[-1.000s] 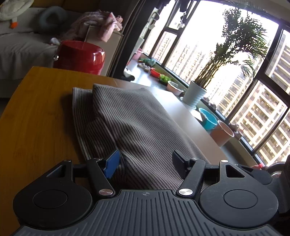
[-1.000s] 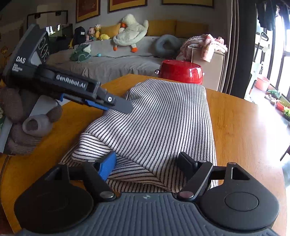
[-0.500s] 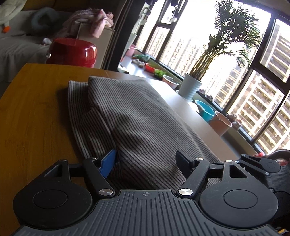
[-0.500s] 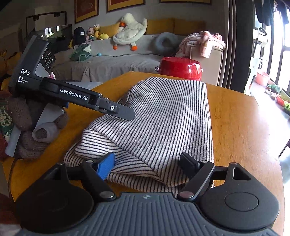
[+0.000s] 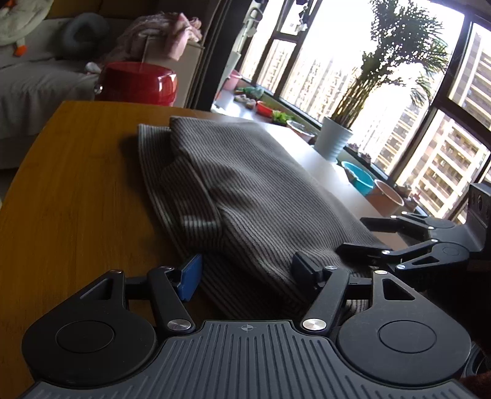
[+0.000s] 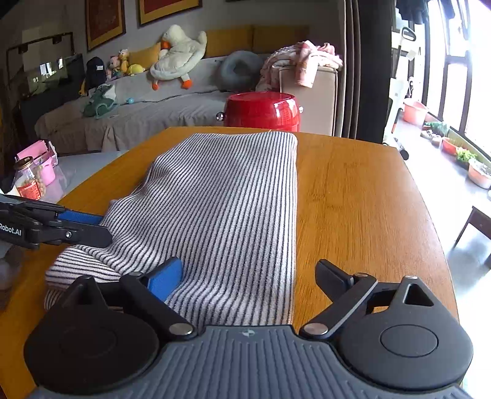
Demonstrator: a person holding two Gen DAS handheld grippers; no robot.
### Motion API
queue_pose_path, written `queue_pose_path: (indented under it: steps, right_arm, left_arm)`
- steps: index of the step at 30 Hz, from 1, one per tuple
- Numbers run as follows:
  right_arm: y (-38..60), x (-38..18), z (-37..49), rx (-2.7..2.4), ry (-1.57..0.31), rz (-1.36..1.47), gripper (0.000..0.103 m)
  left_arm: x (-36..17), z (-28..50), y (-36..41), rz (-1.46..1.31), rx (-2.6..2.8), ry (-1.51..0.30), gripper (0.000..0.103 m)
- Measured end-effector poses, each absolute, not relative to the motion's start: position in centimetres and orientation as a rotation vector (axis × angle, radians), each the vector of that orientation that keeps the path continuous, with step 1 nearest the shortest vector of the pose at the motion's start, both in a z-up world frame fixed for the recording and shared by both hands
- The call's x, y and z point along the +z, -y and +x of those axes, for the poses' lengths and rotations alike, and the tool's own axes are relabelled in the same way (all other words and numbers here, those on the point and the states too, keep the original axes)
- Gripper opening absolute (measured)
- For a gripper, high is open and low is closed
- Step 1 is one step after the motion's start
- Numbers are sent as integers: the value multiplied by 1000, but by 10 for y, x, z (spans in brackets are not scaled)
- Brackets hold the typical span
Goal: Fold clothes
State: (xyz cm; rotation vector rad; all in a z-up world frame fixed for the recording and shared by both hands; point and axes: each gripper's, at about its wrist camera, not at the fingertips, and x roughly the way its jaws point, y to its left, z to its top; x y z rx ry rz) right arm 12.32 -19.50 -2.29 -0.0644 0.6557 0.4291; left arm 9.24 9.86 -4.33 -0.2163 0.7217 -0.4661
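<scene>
Both grippers had drawn back — left gripper (image 5: 245, 270) and right gripper (image 6: 248, 276) released; I judged the striped garment (image 6: 221, 196) folded lengthwise, one cross-fold remaining.

A wooden table (image 6: 362, 196) stands before a grey-covered sofa (image 6: 147, 116) holding a plush duck (image 6: 178, 58) (other small toys sit beside it). Framed pictures (image 6: 167, 9) hang on the wall above. Tall windows (image 5: 383, 76) admit bright daylight behind a potted palm (image 5: 334, 141), near a red stool (image 6: 262, 110).
</scene>
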Motion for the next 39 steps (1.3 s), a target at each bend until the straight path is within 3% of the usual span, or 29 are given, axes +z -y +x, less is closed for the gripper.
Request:
queue_pose_path:
  steps: [10, 19, 23, 31, 39]
  right_arm:
    - [198, -26, 123, 424, -658, -62, 103]
    - [183, -8, 121, 417, -585, -206, 103]
    - [186, 6, 130, 438, -582, -96, 103]
    - [193, -23, 160, 384, -775, 41, 103]
    - [202, -34, 149, 376, -687, 153, 103]
  left_arm:
    - [-25, 85, -100, -238, -484, -675, 71]
    - [-45, 86, -98, -279, -495, -746, 72]
    - [-47, 85, -99, -284, -494, -736, 74]
    - [-47, 83, -98, -276, -494, -723, 78]
    - [-49, 83, -96, -267, -506, -712, 86]
